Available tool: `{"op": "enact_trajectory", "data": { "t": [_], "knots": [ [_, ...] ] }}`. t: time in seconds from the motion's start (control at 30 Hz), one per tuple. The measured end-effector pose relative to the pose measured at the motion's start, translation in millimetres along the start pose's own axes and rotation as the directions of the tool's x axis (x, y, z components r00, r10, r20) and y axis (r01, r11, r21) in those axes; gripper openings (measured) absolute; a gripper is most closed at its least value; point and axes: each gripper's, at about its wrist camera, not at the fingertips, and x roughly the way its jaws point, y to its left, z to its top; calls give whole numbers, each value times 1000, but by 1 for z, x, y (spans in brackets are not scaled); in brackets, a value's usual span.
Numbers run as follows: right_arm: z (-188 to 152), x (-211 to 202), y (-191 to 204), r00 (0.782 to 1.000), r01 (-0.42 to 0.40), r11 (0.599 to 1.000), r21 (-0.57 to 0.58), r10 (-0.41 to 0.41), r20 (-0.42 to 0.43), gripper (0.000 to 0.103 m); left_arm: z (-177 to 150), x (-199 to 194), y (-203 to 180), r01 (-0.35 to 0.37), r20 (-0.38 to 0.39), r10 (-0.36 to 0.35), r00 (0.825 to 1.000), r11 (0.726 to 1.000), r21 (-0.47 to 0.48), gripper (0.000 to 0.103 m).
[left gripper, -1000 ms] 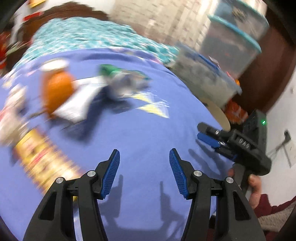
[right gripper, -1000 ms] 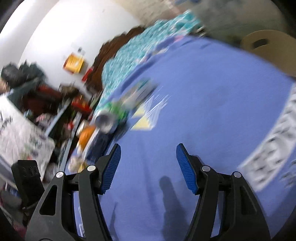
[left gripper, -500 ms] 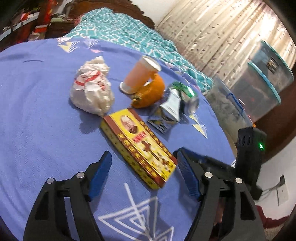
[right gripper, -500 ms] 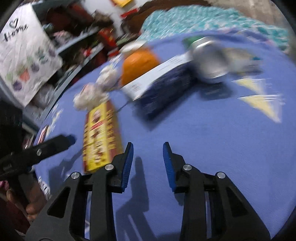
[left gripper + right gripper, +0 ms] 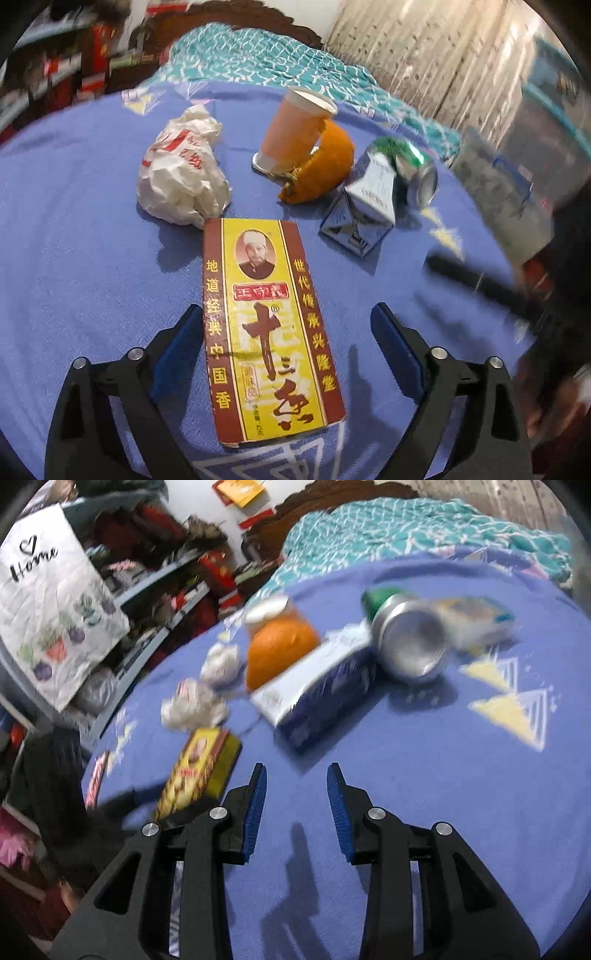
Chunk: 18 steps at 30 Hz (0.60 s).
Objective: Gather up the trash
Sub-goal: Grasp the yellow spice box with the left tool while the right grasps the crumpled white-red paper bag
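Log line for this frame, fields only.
stage: approach | left claw: open, astride yellow box, not gripping | right claw: opening, empty | trash on blue cloth: untouched

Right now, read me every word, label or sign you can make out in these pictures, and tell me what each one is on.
"Home", with a small heart above: white hanging cloth beside the shelves.
"十三香": yellow and brown box, big characters down its middle.
"地道经典中国香": the box's left border.
"调味品": small patch low on the box.
Box's red banner and right border: not sure enough to quote.
Red print on the crumpled wrapper: creased, unreadable.
Silver carton and can: too blurred.
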Motion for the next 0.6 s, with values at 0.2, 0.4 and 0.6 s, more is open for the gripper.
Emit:
{"op": "enact_trajectory", "data": {
  "t": [0.2,0.4,0.6],
  "knots": [
    [41,20,53,999,-48,990,-130,49,4,69,-13,-20,33,6,3,-6,1000,999,-34,59],
    [51,93,136,995,-32,927,-374,-8,-104,71,-39,-60,97,-76,45,85,995,981,-179,60],
    [44,161,164,966,72,847,-526,-190,-173,64,-46,-73,113,-92,62,109,992,970,-226,60]
  ]
}}
